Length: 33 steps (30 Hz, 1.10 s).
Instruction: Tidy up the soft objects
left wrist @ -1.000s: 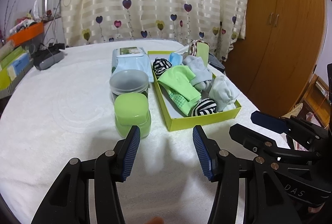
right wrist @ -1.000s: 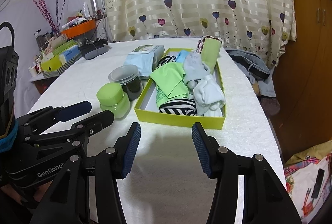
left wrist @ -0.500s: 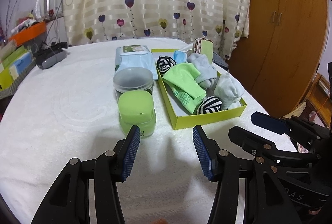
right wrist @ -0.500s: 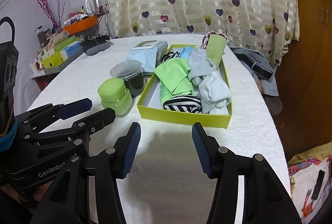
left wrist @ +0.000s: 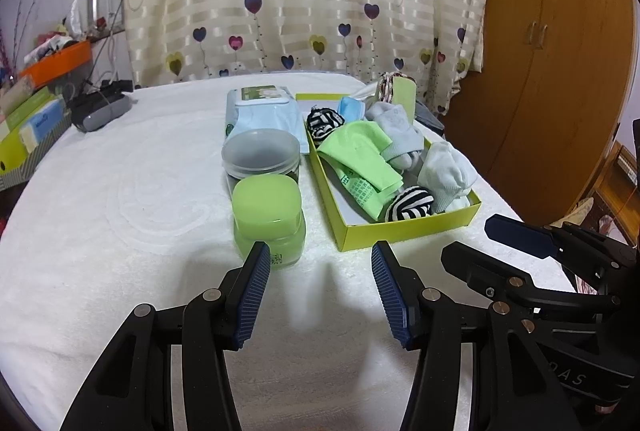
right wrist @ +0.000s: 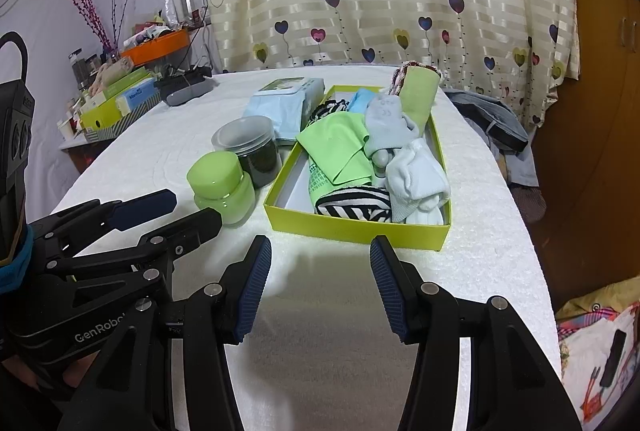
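Both grippers had drifted closer to the box point(right wrist: 358, 229) over the last second, so it and the jars loomed larger. The left gripper point(left wrist: 318, 285) hung with its fingers spread wide and nothing between them, its left fingertip point(left wrist: 256, 271) just in front of the green jar point(left wrist: 268, 219). The right gripper point(right wrist: 316, 283) was likewise wide open and empty, facing the box's near wall across a strip of bare white cloth point(right wrist: 320, 331).

Socks filled the box: a striped roll point(right wrist: 354, 205) at the near wall, a white pair point(right wrist: 416, 177) at the near right corner, a green one point(right wrist: 340, 149) across the middle, grey point(right wrist: 386, 123) behind it. Printed characters on the green sock were too small to read. Left of the box stood the green jar, a clear-lidded tub point(right wrist: 248, 145) and a wipes pack point(right wrist: 286, 103) in a row, leaving only a narrow gap. To the right of the box the table edge point(right wrist: 516, 215) curved away close by.

"GenRobo" showed on the left gripper's body and "DAS" on the right one's. Far left of the box lay a grey case point(left wrist: 100, 111).
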Each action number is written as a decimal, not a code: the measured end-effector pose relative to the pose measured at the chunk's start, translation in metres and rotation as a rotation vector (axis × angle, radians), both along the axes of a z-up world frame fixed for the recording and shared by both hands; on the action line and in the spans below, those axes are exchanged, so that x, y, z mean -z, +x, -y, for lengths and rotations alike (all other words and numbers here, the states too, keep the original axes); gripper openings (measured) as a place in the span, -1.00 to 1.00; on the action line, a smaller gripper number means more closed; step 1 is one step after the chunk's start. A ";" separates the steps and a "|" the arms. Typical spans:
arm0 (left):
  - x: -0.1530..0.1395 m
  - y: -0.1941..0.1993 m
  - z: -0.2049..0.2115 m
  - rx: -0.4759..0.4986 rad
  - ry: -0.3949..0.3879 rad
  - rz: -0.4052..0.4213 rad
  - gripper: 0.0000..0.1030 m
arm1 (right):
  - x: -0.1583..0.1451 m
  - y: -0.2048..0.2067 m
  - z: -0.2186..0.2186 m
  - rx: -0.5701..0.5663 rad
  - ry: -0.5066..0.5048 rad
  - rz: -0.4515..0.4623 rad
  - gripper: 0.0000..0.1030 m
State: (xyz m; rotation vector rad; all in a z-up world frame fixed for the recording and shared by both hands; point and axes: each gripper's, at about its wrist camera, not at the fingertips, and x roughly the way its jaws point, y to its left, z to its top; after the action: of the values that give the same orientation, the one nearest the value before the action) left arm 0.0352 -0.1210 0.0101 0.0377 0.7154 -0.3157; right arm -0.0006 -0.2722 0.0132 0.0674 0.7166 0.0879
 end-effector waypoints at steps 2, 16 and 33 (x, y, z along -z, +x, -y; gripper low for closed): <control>0.000 0.000 0.000 -0.001 0.001 0.000 0.01 | 0.001 0.001 0.000 0.001 0.002 -0.003 0.02; 0.000 0.000 0.000 0.000 0.002 0.000 0.01 | 0.002 0.003 0.000 0.001 0.001 -0.006 0.02; 0.001 0.001 -0.002 -0.004 0.002 -0.008 0.01 | 0.004 0.004 0.001 -0.001 0.002 -0.011 0.02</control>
State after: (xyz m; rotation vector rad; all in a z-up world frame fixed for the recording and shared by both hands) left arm 0.0359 -0.1190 0.0094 0.0369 0.7235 -0.3112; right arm 0.0030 -0.2730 0.0097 0.0695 0.7275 0.0891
